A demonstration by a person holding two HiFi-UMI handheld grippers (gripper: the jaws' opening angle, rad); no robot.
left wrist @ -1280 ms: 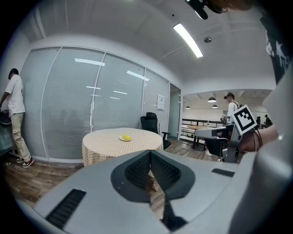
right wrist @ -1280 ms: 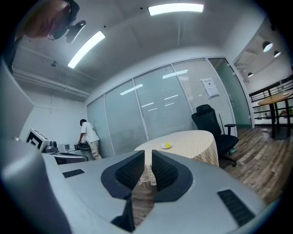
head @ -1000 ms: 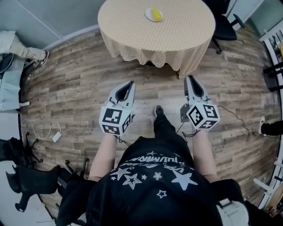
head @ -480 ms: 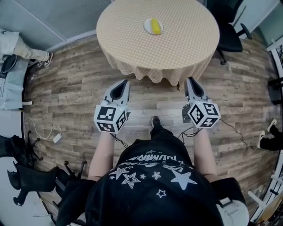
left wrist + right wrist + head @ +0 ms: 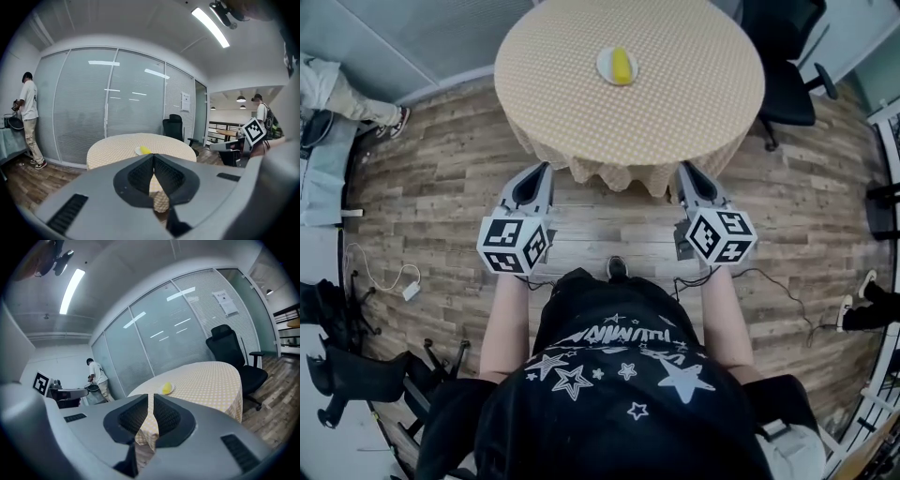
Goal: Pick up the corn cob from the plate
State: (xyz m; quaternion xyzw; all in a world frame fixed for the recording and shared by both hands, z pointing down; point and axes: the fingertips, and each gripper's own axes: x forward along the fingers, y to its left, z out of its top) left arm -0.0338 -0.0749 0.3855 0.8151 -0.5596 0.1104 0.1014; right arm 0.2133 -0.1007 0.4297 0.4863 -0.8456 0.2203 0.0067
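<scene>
A yellow corn cob (image 5: 622,65) lies on a small white plate (image 5: 606,67) near the middle of a round table (image 5: 694,84) with a beige checked cloth. The cob also shows far off in the left gripper view (image 5: 145,150) and in the right gripper view (image 5: 167,388). My left gripper (image 5: 536,172) hovers over the floor just short of the table's near edge, its jaws together and empty. My right gripper (image 5: 688,171) is level with it on the right, shut with nothing held. Both point toward the table.
A black office chair (image 5: 787,80) stands at the table's right. A person (image 5: 29,119) stands by the glass wall to the left, beside a grey-draped table (image 5: 323,178). A white cable and plug (image 5: 411,289) lie on the wooden floor at left, and dark chair bases (image 5: 347,370) lower left.
Both grippers have moved forward toward the table, from open floor to its near edge. The table and plate appear closer and lower in the head view.
</scene>
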